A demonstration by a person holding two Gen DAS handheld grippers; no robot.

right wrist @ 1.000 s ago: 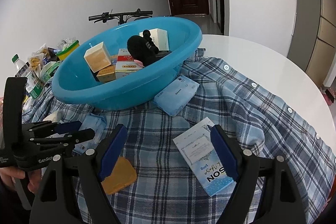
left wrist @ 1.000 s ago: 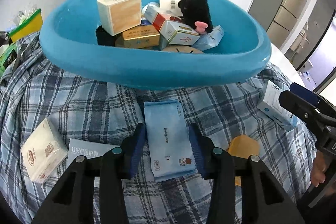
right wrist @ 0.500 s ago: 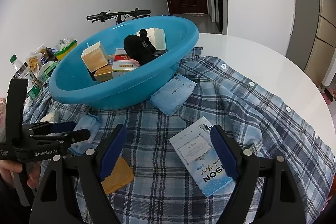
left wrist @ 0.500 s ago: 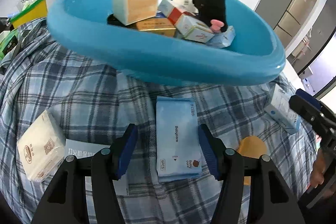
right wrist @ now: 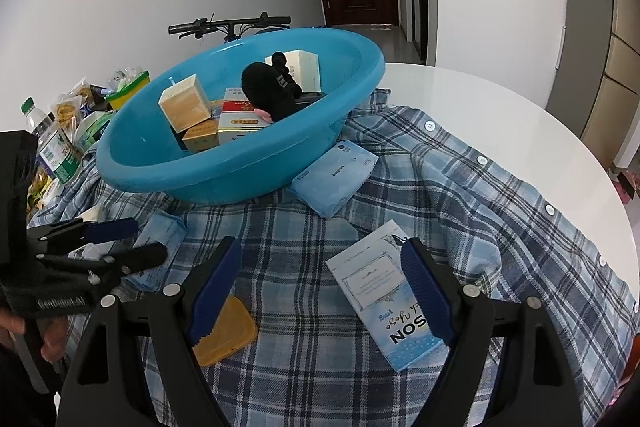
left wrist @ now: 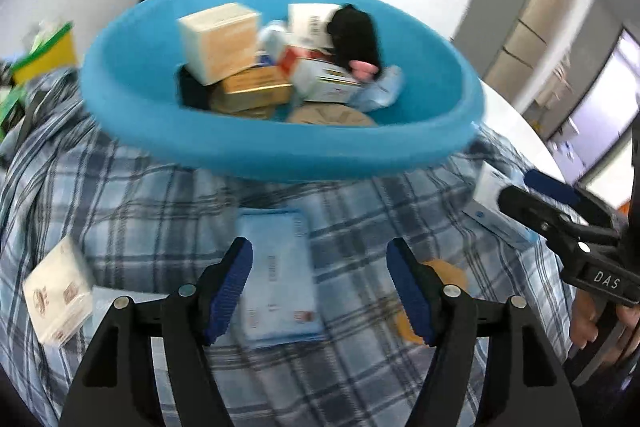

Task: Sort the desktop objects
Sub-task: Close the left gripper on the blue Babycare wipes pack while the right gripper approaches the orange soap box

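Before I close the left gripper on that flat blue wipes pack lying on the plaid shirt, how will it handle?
The wipes pack looks soft and flat, so it will probably sag at both ends once lifted. Its glossy film may slip between the pads. It lies on the loose plaid shirt, which might bunch up with it. The left gripper's jaws have just opened; it sits untouched between them.

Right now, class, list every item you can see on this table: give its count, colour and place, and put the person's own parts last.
Basin: one, blue, on the shirt, holding boxes.
Plush toy: one, black, in the basin.
Checked shirt: one, blue-white, spread over the table.
Tissue packs: two, light blue; one against the basin, one below the left hand-held gripper.
Flat box: one, white-blue, on the shirt.
Pad: one, orange, on the shirt.
Cream packet: one, on the shirt.
Left hand-held gripper: black, blue pads, jaws just opened, nothing gripped.
Right hand-held gripper: open, empty.
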